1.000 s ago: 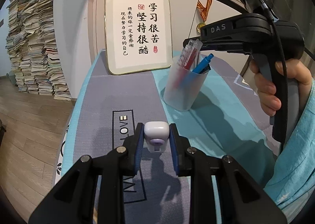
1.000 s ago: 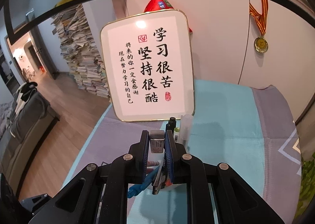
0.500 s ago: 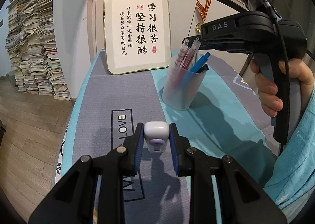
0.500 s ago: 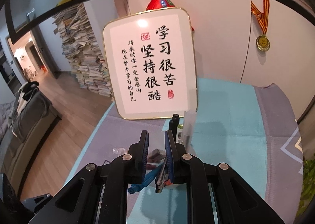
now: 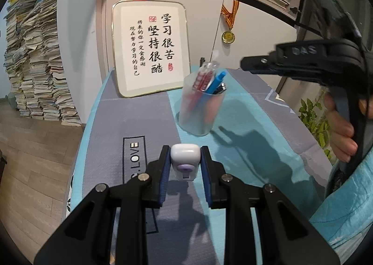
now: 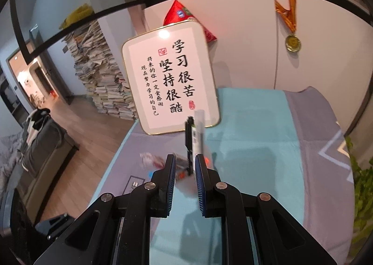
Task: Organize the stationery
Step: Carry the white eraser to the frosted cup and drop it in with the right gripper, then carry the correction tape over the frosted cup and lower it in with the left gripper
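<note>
My left gripper (image 5: 185,164) is shut on a small white correction tape with a purple button (image 5: 185,160), held above the grey and teal cloth. A translucent pen cup (image 5: 200,111) stands ahead and to the right, holding a blue pen (image 5: 216,81), red pens and a dark item. My right gripper (image 6: 184,171) is open and empty, above and behind the cup (image 6: 186,171), which is blurred below its fingers; a black pen (image 6: 188,134) sticks up from it. The right gripper's body (image 5: 303,62) shows in the left wrist view, right of the cup.
A framed calligraphy board (image 5: 150,51) leans on the wall at the table's back. A medal (image 5: 228,36) hangs on the wall. Stacks of books (image 5: 35,66) stand on the floor to the left. A green plant (image 5: 313,113) is at the right.
My right gripper let go of a dark grey item over the cup, opened, and pulled back up and right. My left gripper kept its hold and moved a little closer to the cup.
</note>
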`<state>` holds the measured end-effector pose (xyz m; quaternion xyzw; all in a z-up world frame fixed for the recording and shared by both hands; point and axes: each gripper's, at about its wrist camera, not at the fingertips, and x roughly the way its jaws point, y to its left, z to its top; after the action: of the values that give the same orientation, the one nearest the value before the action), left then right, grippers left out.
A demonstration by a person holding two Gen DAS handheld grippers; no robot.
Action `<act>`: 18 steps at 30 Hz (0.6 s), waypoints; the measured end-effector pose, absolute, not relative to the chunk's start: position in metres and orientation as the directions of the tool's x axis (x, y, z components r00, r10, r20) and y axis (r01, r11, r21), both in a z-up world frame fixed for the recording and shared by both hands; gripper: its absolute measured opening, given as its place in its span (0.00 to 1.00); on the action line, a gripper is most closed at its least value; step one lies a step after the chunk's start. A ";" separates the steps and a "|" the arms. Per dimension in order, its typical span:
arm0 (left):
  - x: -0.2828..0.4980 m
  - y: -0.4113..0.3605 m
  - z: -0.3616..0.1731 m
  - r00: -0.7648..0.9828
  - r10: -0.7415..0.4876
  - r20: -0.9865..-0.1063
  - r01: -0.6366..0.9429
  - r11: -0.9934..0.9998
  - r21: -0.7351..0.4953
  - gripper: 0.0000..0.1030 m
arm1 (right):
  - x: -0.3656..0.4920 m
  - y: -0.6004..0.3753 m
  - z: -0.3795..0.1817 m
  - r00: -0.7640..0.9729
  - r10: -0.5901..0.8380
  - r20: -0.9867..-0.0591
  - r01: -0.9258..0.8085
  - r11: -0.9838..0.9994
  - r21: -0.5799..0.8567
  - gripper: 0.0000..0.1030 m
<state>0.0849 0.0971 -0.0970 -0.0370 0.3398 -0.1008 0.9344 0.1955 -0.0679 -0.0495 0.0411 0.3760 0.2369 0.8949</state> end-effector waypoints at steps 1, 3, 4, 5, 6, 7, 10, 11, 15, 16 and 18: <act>0.085 0.095 -0.096 0.749 -0.215 -0.627 0.167 0.977 -0.136 0.23 | 0.191 -0.072 -0.048 0.608 0.454 -0.651 -0.391 0.885 0.252 0.17; 0.084 0.090 -0.094 0.750 -0.217 -0.625 0.174 0.976 -0.131 0.23 | 0.182 -0.082 -0.047 0.619 0.444 -0.648 -0.383 0.891 0.244 0.17; 0.084 0.088 -0.092 0.750 -0.218 -0.624 0.178 0.976 -0.127 0.23 | 0.177 -0.086 -0.047 0.623 0.438 -0.648 -0.381 0.894 0.237 0.17; 0.083 0.085 -0.090 0.752 -0.219 -0.622 0.182 0.976 -0.123 0.23 | 0.173 -0.089 -0.047 0.628 0.432 -0.648 -0.381 0.896 0.228 0.17; 0.082 0.082 -0.088 0.754 -0.218 -0.620 0.186 0.975 -0.118 0.23 | 0.166 -0.093 -0.047 0.634 0.425 -0.647 -0.383 0.898 0.216 0.17; 0.082 0.080 -0.086 0.757 -0.218 -0.616 0.190 0.975 -0.112 0.23 | 0.161 -0.096 -0.047 0.637 0.422 -0.645 -0.383 0.900 0.209 0.17; 0.082 0.073 -0.075 0.768 -0.220 -0.601 0.197 0.975 -0.105 0.23 | 0.146 -0.106 -0.047 0.643 0.418 -0.642 -0.387 0.900 0.198 0.17; 0.082 0.071 -0.071 0.772 -0.224 -0.595 0.201 0.974 -0.107 0.23 | 0.141 -0.109 -0.047 0.644 0.418 -0.640 -0.389 0.900 0.197 0.17; 0.086 0.062 -0.049 0.789 -0.244 -0.564 0.223 0.969 -0.107 0.23 | 0.120 -0.122 -0.052 0.666 0.398 -0.630 -0.389 0.907 0.161 0.17; 0.087 0.058 -0.041 0.798 -0.246 -0.551 0.229 0.968 -0.100 0.23 | 0.115 -0.124 -0.053 0.671 0.390 -0.631 -0.386 0.910 0.151 0.17; 0.091 0.052 -0.028 0.811 -0.248 -0.530 0.238 0.967 -0.089 0.23 | 0.108 -0.131 -0.060 0.677 0.367 -0.638 -0.375 0.918 0.130 0.17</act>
<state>0.0907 0.0523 -0.0279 -0.0094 0.2800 -0.1278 0.9514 0.1083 -0.1308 -0.0599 -0.0061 0.3473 0.2026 0.9156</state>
